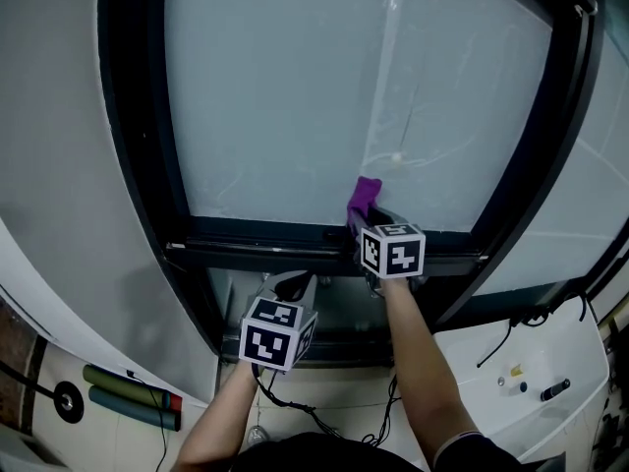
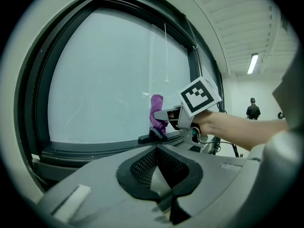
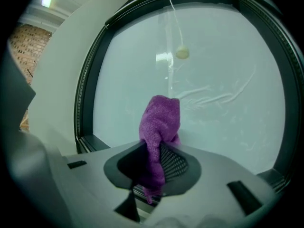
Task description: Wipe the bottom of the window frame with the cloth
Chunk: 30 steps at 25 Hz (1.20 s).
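Observation:
A purple cloth [image 1: 364, 199] sticks up in front of the glass, just above the dark bottom rail of the window frame [image 1: 256, 232]. My right gripper [image 1: 370, 222] is shut on the cloth, and its tips are at the rail. In the right gripper view the cloth [image 3: 159, 127] is pinched between the pads, with one end hanging below the right gripper [image 3: 154, 167]. My left gripper [image 1: 292, 285] hangs lower and to the left, below the rail, shut with nothing in it. The left gripper view shows the right gripper [image 2: 164, 120] holding the cloth [image 2: 156, 110] over the rail [image 2: 95, 146].
A blind cord with a bead [image 3: 182, 52] hangs in front of the pane. Rolled green mats [image 1: 128, 391] lie on the floor at the lower left. A white unit [image 1: 521, 382] with cables stands at the lower right. A person [image 2: 252, 109] stands far off in the room.

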Motion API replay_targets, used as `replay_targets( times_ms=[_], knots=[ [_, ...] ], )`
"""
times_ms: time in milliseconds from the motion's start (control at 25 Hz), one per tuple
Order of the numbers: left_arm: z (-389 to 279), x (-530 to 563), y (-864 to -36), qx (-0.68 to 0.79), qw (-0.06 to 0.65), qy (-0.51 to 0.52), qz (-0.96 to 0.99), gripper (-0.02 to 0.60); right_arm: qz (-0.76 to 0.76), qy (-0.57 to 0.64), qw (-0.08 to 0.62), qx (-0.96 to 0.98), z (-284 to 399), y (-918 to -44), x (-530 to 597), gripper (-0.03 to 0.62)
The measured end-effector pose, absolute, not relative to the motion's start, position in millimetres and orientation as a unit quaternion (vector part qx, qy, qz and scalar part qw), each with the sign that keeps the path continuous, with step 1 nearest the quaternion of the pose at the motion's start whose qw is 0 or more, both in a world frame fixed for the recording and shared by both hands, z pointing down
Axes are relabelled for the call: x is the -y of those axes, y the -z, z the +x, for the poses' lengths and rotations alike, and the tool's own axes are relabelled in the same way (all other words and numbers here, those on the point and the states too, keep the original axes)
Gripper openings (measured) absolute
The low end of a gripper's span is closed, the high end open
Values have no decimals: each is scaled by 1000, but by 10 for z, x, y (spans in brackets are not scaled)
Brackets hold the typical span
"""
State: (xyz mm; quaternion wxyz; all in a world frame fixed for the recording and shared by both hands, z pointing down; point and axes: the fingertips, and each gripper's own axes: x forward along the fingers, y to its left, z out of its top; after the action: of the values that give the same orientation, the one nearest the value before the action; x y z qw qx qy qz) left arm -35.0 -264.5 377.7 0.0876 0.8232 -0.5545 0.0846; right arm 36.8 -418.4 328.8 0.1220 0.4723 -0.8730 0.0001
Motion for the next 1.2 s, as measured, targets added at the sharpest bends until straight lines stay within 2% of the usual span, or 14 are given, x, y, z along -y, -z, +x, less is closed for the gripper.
replay_targets(
  times_ms=[480, 1200],
  knots=[
    [-656, 2581, -3747, 552, 86, -80, 826, 11, 486, 5, 110, 867, -191, -3062, 4008, 97],
    [-1195, 2555, -3894, 550, 94, -99, 824, 11, 556, -9, 102, 825, -601, -3266, 4050, 97]
  ],
)
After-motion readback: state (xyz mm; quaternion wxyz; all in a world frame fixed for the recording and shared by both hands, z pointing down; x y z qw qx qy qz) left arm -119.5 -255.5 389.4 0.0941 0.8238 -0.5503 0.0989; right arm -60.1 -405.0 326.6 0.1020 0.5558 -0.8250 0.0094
